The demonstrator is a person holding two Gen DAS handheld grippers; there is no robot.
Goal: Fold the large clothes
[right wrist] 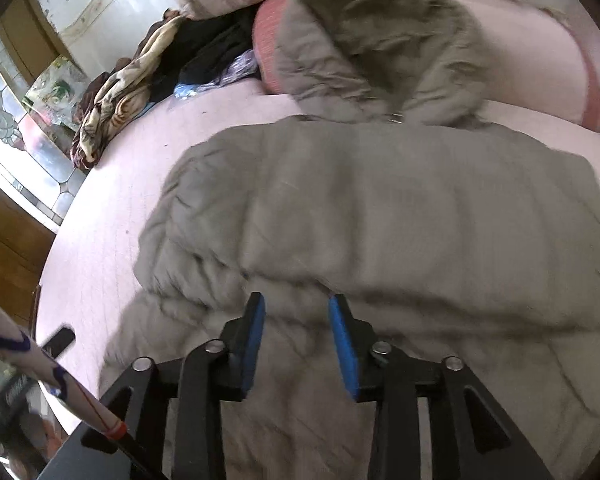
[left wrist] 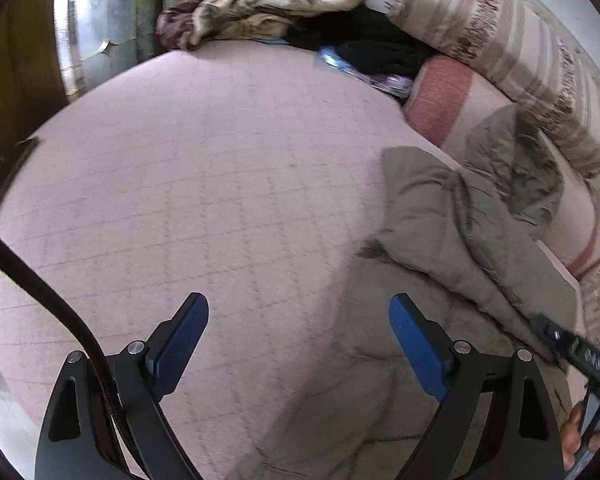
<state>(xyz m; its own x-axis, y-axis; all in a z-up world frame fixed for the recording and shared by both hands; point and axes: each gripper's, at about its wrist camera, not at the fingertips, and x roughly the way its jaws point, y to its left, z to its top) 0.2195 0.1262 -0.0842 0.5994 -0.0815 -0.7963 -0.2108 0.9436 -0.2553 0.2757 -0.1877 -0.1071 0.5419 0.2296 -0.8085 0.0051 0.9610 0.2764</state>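
Spreading the grey padded coat [right wrist: 380, 216] flat on the pink bedspread [left wrist: 204, 168], hood [right wrist: 384, 40] toward the pillows [left wrist: 508, 48], gives us clear fold lines. Our left gripper [left wrist: 299, 312] hangs wide apart beside the coat's edge; our right gripper [right wrist: 296, 308] hovers over it, parted, gripping nothing.

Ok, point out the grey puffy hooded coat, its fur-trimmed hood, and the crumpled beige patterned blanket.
grey puffy hooded coat [right wrist: 380, 208], right wrist view, quilted back.
fur-trimmed hood [right wrist: 384, 36], right wrist view, fur lining.
crumpled beige patterned blanket [left wrist: 260, 12], left wrist view, top folds.
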